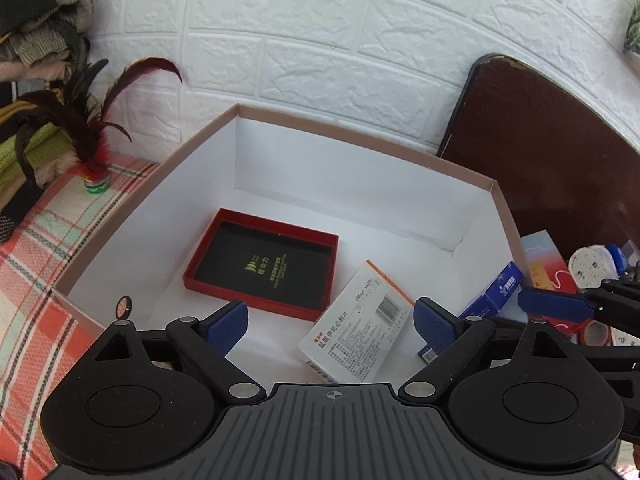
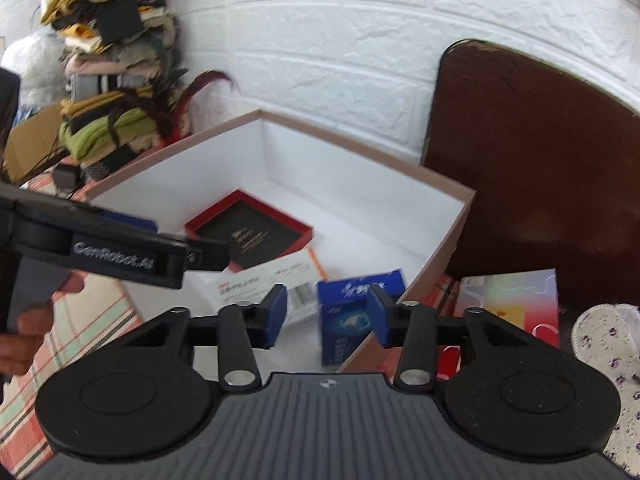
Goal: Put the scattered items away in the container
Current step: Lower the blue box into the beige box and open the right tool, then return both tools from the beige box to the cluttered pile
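The container is a big open cardboard box (image 1: pixel 490 186) with white inner walls; it also shows in the right wrist view (image 2: pixel 466 196). Inside lie a red tray with a black insert (image 1: pixel 262 264) (image 2: pixel 248 232) and a white medicine box (image 1: pixel 360 324) (image 2: pixel 260 280). A blue box (image 2: pixel 352 312) is inside by the right wall; in the left wrist view it (image 1: pixel 494 292) leans there. My left gripper (image 1: pixel 330 322) is open and empty over the medicine box. My right gripper (image 2: pixel 327 314) is open, its fingers either side of the blue box without touching it.
A feather shuttlecock (image 1: pixel 94 176) stands on the plaid cloth (image 1: pixel 48 240) left of the box. A colourful card (image 2: pixel 516 300), a floral pad (image 2: pixel 608 340) and tape rolls (image 1: pixel 596 332) lie to the right. A dark wooden board (image 2: pixel 540 168) leans on the wall. Folded clothes (image 2: pixel 108 80) are piled at the left.
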### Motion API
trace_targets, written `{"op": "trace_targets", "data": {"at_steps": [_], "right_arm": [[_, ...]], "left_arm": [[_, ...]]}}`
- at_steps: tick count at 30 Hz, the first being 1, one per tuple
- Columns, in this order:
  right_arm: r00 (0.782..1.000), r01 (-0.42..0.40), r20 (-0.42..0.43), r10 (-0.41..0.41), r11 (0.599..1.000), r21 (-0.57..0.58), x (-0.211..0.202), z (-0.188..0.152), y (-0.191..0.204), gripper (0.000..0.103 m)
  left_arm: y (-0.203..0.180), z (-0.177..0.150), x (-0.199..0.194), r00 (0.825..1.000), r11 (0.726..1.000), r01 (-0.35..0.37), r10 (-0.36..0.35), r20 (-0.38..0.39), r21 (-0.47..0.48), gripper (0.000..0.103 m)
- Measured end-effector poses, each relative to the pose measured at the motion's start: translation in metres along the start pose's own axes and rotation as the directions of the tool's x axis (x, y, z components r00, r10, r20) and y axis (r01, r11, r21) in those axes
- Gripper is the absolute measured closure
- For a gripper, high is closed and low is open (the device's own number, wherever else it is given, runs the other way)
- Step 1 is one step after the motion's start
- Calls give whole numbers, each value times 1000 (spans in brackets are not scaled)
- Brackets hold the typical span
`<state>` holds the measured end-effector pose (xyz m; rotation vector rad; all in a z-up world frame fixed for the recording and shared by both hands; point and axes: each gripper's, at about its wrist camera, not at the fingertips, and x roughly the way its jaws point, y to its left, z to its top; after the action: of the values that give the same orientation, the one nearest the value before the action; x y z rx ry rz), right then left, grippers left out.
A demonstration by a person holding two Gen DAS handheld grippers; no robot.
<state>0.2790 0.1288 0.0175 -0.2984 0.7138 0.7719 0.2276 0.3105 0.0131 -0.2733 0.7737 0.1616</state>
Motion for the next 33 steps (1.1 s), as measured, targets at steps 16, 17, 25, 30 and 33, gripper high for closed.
{"op": "trace_targets", "data": {"at_steps": [16, 17, 25, 30, 33], "right_arm": [[999, 29, 31, -30, 999, 40, 27, 2, -6, 61], [999, 24, 31, -25, 999, 40, 25, 1, -6, 60], [997, 8, 76, -10, 1000, 23, -18, -9, 1, 36], [993, -19, 119, 12, 998, 59, -71, -32, -8, 14], [987, -54, 155, 46, 997, 48, -109, -61, -11, 4]], "left_arm": [[13, -3, -7, 1000, 1000, 9, -9, 29, -6, 6], [10, -4, -8, 1000, 1000, 14, -14, 25, -4, 6], [-17, -20, -44, 998, 999, 45, -45, 48, 18, 2], [-45, -47, -88, 990, 995, 96, -98, 100, 28, 0], [-75, -72, -107, 984, 989, 131, -139, 109, 75, 0]]}}
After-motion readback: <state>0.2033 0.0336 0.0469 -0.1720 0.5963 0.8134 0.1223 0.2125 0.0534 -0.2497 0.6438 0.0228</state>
